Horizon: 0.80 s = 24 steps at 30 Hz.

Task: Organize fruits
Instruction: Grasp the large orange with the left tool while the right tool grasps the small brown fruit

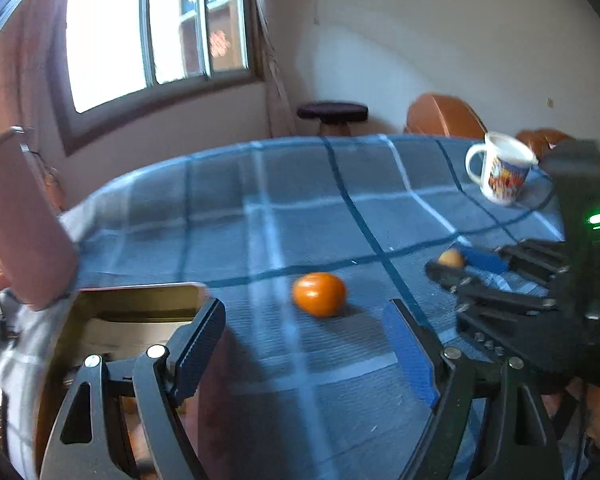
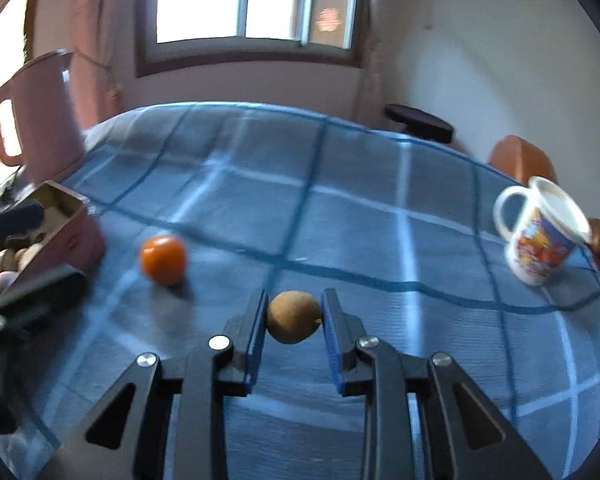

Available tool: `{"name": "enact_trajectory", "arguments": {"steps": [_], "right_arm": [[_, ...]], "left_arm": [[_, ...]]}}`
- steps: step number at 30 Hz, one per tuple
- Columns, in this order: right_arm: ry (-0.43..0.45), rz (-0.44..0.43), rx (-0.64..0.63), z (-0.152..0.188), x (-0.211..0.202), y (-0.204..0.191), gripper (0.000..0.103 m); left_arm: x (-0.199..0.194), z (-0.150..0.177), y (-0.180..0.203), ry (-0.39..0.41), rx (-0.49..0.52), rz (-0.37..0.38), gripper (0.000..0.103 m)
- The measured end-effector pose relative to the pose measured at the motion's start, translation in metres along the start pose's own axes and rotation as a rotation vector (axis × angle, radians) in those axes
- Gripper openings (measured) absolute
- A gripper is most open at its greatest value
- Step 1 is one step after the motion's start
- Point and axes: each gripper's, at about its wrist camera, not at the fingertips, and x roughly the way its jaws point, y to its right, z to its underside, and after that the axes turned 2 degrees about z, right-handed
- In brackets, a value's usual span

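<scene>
My right gripper (image 2: pixel 294 316) is shut on a small brown fruit (image 2: pixel 294 317), held just above the blue checked tablecloth; it also shows in the left wrist view (image 1: pixel 451 258). An orange (image 1: pixel 319 294) lies on the cloth ahead of my left gripper (image 1: pixel 304 330), which is open and empty with its left finger over the box. The orange also shows in the right wrist view (image 2: pixel 163 259). A pink box (image 2: pixel 66 236) at the table's left holds several fruits.
A pink jug (image 2: pixel 36 114) stands at the far left behind the box. A white printed mug (image 2: pixel 540 236) stands at the right. Brown chairs (image 1: pixel 440 116) and a dark stool (image 1: pixel 332 114) are beyond the table's far edge.
</scene>
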Motion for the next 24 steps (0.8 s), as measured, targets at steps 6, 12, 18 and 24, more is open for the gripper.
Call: {"name": "enact_trajectory", "arguments": {"steps": [6,12,18,24], "right_arm": [[0.015,0.001,0.071,0.002,-0.004,0.028,0.029],[0.029,-0.015,0.090,0.002,-0.005,0.030,0.029],[0.032,-0.014,0.084,0.002,-0.004,0.027,0.029],[0.025,-0.019,0.077,0.002,-0.003,0.026,0.029]], "left_arm": [[0.033,-0.015,0.014,-0.080,0.003,-0.001,0.082],[0.066,-0.022,0.020,-0.135,0.017,-0.018,0.082],[0.090,-0.013,0.013,-0.191,-0.020,-0.004,0.064],[0.090,-0.011,0.011,-0.179,-0.039,0.020,0.041]]}}
